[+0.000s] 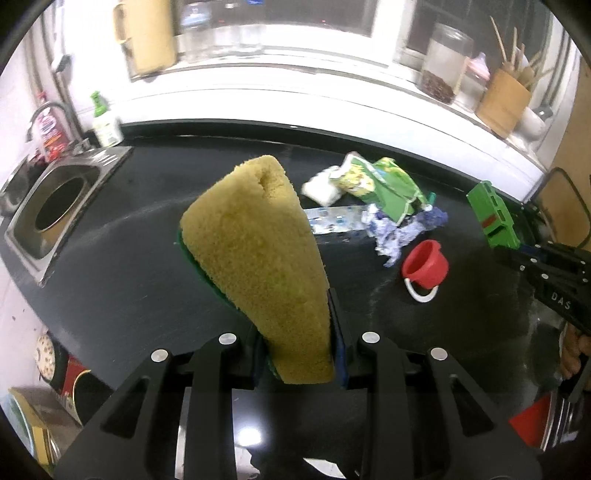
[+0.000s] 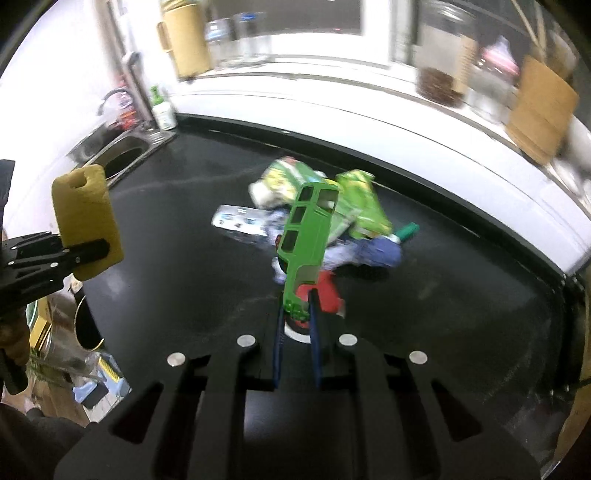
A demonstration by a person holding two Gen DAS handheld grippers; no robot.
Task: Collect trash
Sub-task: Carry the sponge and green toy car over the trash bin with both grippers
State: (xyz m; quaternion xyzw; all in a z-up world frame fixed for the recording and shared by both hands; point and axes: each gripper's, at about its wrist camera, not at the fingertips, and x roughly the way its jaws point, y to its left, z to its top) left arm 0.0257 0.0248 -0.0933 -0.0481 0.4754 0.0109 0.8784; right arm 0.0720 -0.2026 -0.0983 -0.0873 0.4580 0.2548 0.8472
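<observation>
My left gripper (image 1: 299, 339) is shut on a yellow sponge (image 1: 258, 251) with a green scrub side, held above the black counter; both also show in the right wrist view, sponge (image 2: 86, 218). My right gripper (image 2: 297, 314) is shut on a green toy car (image 2: 308, 240), seen from the left wrist at far right (image 1: 493, 216). On the counter lies a trash pile: green snack wrappers (image 1: 388, 184), a white packet (image 1: 321, 186), a clear plastic strip (image 1: 334, 218) and crumpled blue-white paper (image 1: 399, 229). A red cup (image 1: 424, 264) with a white handle lies beside it.
A steel sink (image 1: 55, 206) with a tap and soap bottle (image 1: 105, 122) is at the left. The window sill holds a jar (image 1: 443, 62), a utensil holder (image 1: 504, 99) and a tan jug (image 1: 147, 33). Boxes and tins sit below the counter's left edge.
</observation>
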